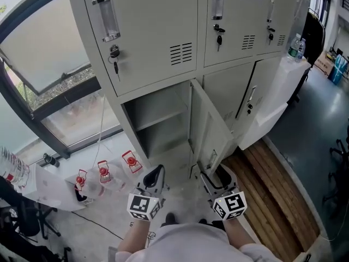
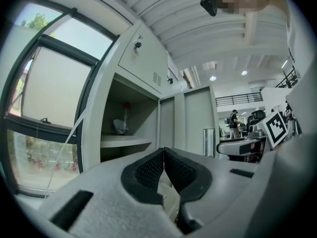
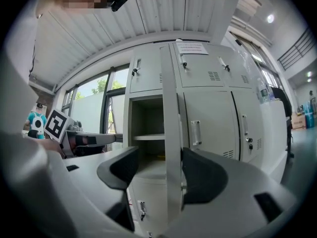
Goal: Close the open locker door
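The grey locker bank has one lower compartment standing open, with a shelf inside. Its door is swung out toward me. In the right gripper view the door's free edge stands upright between the jaws of my right gripper, which is open around it; the right jaw is close against the edge, the left jaw apart. In the head view that right gripper is at the door's lower end. My left gripper is shut and empty, left of the door, pointing at the open compartment.
Three clear bottles with red caps stand on the floor at left, below a large window. A white counter with a bottle juts out at the right. Keys hang from the upper locks. Wooden flooring lies to the right.
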The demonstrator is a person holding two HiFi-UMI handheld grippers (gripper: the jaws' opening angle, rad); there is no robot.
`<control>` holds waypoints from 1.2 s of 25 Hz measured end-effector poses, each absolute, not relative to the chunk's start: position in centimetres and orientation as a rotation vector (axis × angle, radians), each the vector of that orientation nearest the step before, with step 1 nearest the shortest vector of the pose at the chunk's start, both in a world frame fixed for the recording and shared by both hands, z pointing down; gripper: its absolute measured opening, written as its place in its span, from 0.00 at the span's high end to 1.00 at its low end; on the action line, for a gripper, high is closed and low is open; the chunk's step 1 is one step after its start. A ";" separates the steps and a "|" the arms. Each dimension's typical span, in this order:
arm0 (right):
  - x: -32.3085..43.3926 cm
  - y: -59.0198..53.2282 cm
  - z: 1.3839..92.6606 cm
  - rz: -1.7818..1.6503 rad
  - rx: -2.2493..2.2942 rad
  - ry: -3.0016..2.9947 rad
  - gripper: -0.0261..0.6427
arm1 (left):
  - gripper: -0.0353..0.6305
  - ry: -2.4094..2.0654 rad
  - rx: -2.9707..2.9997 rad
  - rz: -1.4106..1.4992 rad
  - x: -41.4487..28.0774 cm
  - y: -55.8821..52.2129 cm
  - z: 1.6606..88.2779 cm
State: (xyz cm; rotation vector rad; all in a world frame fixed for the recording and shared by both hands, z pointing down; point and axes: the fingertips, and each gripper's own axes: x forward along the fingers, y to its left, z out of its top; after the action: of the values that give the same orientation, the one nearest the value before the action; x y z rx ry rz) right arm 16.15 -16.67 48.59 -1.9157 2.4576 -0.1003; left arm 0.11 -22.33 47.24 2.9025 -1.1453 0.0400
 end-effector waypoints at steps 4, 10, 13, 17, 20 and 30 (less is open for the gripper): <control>14.7 -16.6 48.5 -0.097 -1.875 2.488 0.58 | 0.93 -1.185 2.891 0.033 -1.2 -22.1 47.0; 12.8 -16.9 48.4 -0.093 -1.816 2.538 0.58 | 0.93 -1.240 2.865 0.017 -2.9 -22.0 47.0; 11.6 -17.0 48.4 -0.093 -1.780 2.565 0.58 | 0.93 -1.267 2.853 0.011 -3.8 -21.9 47.0; 10.0 -17.5 48.3 -0.093 -1.726 2.604 0.58 | 0.93 -1.312 2.833 0.008 -5.1 -22.0 46.9; 8.8 -17.9 48.3 -0.092 -1.685 2.632 0.58 | 0.93 -1.345 2.816 0.008 -6.1 -22.2 46.9; 5.1 -20.0 48.0 -0.086 -1.564 2.706 0.58 | 0.93 -1.450 2.771 0.005 -9.4 -23.1 46.6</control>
State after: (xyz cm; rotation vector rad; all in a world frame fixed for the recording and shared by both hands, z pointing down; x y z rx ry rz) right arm 5.07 -20.01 47.97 -1.5641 2.7063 -0.0857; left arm -9.40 -23.14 46.58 2.7708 -1.4498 0.0052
